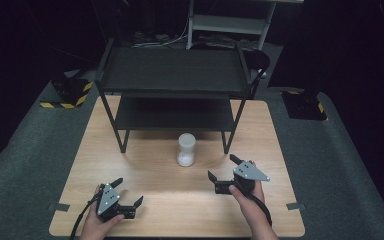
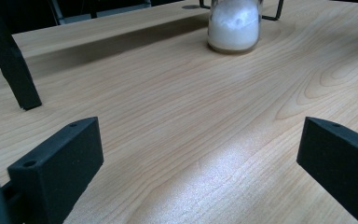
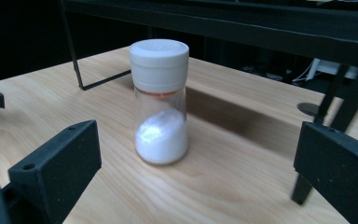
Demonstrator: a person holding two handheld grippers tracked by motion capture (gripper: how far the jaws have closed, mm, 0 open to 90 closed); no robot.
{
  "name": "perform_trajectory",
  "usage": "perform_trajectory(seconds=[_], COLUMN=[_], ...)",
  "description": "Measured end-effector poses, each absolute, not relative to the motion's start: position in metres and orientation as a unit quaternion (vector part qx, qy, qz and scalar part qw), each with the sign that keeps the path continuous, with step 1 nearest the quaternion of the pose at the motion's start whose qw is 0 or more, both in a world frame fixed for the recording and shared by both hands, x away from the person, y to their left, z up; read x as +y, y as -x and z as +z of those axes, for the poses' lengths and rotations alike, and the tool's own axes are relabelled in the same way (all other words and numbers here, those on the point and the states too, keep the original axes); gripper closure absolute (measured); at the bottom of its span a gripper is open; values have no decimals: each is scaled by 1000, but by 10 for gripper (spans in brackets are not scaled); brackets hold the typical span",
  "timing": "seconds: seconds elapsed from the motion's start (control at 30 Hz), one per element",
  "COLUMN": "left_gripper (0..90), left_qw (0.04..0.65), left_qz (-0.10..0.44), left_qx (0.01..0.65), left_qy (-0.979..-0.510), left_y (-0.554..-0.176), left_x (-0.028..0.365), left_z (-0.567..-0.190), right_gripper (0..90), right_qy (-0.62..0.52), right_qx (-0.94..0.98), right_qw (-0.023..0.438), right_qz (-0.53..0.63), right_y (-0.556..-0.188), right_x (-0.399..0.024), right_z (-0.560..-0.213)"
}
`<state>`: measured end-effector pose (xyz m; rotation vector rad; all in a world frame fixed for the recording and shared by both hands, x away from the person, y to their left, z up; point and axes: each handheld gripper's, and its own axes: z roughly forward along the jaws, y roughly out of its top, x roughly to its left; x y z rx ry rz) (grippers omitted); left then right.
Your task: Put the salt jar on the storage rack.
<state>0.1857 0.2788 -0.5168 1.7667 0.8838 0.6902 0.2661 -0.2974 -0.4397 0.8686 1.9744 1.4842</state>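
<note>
So there's a little clear shaker jar point(image 1: 186, 149) with a white screw cap point(image 3: 159, 57), standing upright on the wooden table point(image 1: 180, 195), long axis straight up, cap at the top. It's roughly a third full of white powder point(image 3: 161, 136) settled at the bottom. It sits just in front of the black two-tier metal shelf point(image 1: 172, 75), between the shelf's front legs and a bit toward the right one.

The right gripper point(image 1: 225, 172) is near the jar, off to its right and closer to the person, jaws spread wide with nothing in them; in its own view the jar stands between the two jaws but farther out, not touching either. The left gripper point(image 1: 128, 192) is well apart from the jar, near the table's front edge, also wide open and empty. Each one is held in a hand, cable trailing back.
</note>
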Motion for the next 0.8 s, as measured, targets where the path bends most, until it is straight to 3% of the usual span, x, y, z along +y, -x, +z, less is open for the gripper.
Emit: perform_trajectory(seconds=[0.2,0.57,0.67,0.8], left_gripper=[5,5,5,5], left_qw=[502,503,504,503], left_qz=[285,285,285,286], left_qx=[365,364,364,363], left_qy=[-730,-730,-730,-730], left_y=[-186,-185,-185,-185], left_x=[279,280,280,280], left_z=[-517,-518,-518,-518], right_gripper=[6,8,29,142], right_qy=[-310,-307,-311,-306], right_qx=[734,726,723,717], right_qw=[232,223,223,238], right_qz=[558,573,575,579], right_y=[-294,-329,-336,-340], right_x=[-282,-249,-238,-221], right_z=[-444,-454,-456,-462])
